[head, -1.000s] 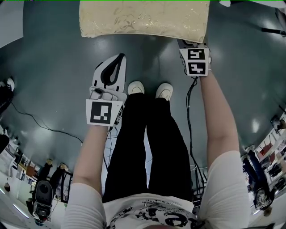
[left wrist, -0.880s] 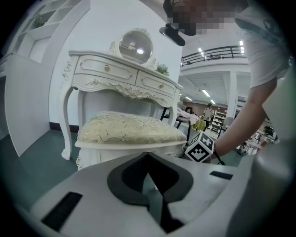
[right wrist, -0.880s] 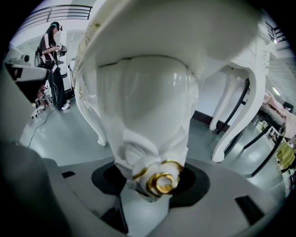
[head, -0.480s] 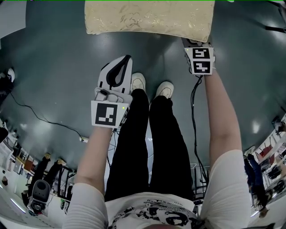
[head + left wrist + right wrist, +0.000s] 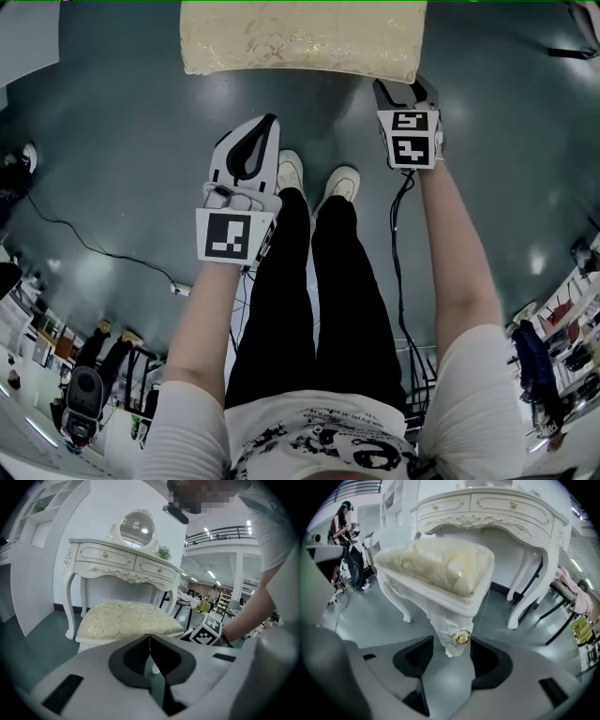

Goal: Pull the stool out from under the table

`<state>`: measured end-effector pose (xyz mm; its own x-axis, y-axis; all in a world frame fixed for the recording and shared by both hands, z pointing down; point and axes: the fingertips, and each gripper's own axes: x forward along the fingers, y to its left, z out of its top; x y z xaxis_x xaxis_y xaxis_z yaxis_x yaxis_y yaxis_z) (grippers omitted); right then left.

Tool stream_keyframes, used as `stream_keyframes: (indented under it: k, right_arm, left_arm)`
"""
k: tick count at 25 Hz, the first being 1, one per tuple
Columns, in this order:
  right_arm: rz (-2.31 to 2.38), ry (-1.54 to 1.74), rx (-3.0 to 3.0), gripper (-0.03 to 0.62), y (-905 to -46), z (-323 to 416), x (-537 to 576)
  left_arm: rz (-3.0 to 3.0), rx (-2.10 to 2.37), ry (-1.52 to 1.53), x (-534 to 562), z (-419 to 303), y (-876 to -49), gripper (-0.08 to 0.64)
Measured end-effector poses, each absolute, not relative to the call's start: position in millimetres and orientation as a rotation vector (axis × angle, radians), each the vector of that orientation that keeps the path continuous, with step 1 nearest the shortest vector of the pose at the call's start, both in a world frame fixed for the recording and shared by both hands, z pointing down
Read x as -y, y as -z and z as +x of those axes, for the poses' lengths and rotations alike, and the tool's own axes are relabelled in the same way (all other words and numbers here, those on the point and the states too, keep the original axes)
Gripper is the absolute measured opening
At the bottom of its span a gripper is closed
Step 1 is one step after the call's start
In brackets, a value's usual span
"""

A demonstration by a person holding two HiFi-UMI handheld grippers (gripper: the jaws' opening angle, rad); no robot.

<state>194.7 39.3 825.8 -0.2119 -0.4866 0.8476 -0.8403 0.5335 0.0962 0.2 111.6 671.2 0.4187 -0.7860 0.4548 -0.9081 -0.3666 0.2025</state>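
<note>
The stool, white carved legs under a cream brocade cushion, stands at the top of the head view, in front of the white dressing table. My right gripper is at the stool's near right corner. In the right gripper view its jaws stand on either side of the stool's leg, at the knee with the gold rosette, and both pads meet it. My left gripper hangs apart from the stool, above the floor beside the person's left shoe, jaws shut with nothing between them.
The person's white shoes stand just short of the stool. A black cable trails over the grey floor at left. Black furniture legs stand right of the table. Another person stands far left.
The right gripper has come slightly toward the person, so more of its fingers show below the stool's corner. The left gripper has hardly moved.
</note>
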Motion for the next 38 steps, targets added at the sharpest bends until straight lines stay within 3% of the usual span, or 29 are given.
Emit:
stream_keyframes:
  k: [1, 5, 8, 26, 38]
  right_arm:
    - [1.111, -0.507, 1.858, 0.254, -815.0, 196.1, -44.1]
    - [1.221, -0.536, 1.855, 0.099, -765.1, 196.0, -57.1]
    - [1.295, -0.562, 1.881, 0.046, -719.3, 187.8, -59.0]
    - [1.534, -0.288, 2.315, 0.017, -316.2, 126.6, 2.0]
    - [1.580, -0.079, 2.456, 0.017, -110.3, 94.5, -17.0]
  left_arm:
    - [2.262, 1.445, -0.389, -108.1, 1.3, -663.2, 0.021]
    - [2.295, 1.463, -0.345, -91.1, 3.1, -625.5, 0.020]
    - [2.312, 1.471, -0.355, -79.1, -1.1, -595.3, 0.020]
    - [2.518, 1.504, -0.204, -20.1, -30.1, -286.2, 0.020]
    - [2.661, 1.570, -0.108, -29.4, -62.6, -76.9, 0.020]
